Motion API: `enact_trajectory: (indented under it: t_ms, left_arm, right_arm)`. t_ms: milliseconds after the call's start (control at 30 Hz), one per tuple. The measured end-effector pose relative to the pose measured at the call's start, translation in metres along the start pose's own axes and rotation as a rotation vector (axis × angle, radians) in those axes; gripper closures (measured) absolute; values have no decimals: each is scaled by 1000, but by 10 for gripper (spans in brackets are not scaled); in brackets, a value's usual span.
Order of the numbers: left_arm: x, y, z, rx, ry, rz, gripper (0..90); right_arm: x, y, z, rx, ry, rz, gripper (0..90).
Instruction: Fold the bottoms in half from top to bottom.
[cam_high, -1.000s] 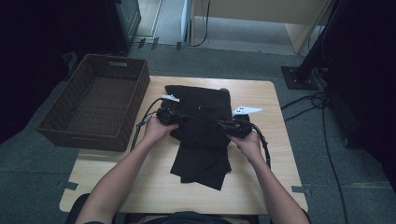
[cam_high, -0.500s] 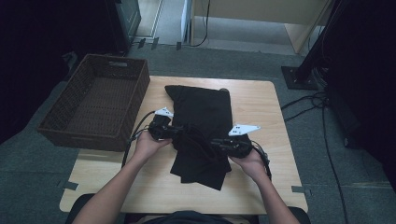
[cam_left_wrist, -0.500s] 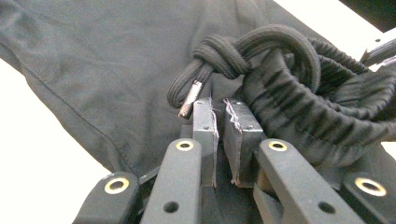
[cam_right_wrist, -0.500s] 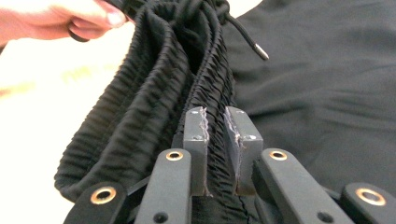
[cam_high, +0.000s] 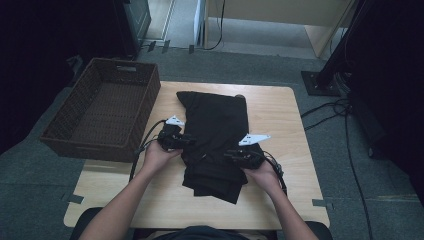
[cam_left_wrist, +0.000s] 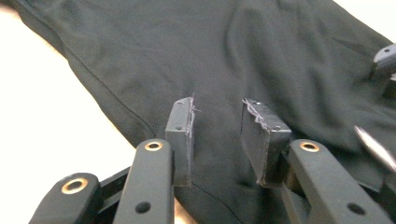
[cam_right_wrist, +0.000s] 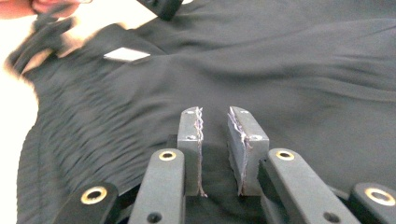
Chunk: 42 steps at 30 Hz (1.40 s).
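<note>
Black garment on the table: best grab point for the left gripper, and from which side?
Judging by its lie, the black garment is best pinched at its left edge, coming in low from the left over bare table. That edge lies flat and exposed.

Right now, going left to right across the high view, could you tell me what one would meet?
Wicker basket → left gripper → black garment → right gripper → bare table → cables on the floor.

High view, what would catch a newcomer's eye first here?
A black garment lies folded along the middle of the light wooden table, with the left hand-held gripper and right hand-held gripper at its sides, both jaws parted with nothing pinched. A dark wicker basket sits at the table's left.
</note>
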<state>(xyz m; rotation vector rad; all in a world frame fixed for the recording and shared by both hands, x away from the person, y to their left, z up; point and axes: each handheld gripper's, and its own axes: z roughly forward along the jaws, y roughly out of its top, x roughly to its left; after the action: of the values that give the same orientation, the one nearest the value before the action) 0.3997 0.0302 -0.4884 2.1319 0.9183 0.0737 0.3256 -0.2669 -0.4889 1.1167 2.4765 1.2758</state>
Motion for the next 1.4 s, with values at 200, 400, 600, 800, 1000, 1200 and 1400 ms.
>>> enact_trajectory:
  t_ms: [200, 400, 600, 800, 1000, 1200, 1400]
  left_arm:
    - [3, 7, 12, -26, 38, 6, 571]
    - [12, 27, 25, -13, 89, 13, 570]
    - [25, 37, 38, 16, 135, 12, 565]
    - [28, 27, 47, -2, 137, -11, 552]
    - [17, 16, 41, -4, 146, 19, 552]
    - [-4, -9, 25, -18, 126, 12, 549]
    - [-23, -26, 15, -21, 105, -6, 550]
  right_arm:
    - [-15, 7, 4, -51, -83, 48, 694]
    - [-36, 25, 16, -87, -169, 74, 608]
    - [-53, 48, 36, -104, -223, 77, 594]
    - [-67, 48, 70, 17, -298, 70, 510]
    - [-56, 31, 67, -29, -304, 29, 510]
    - [-35, 14, 57, -43, -293, 10, 510]
    - [-16, 0, 44, -31, -278, 5, 510]
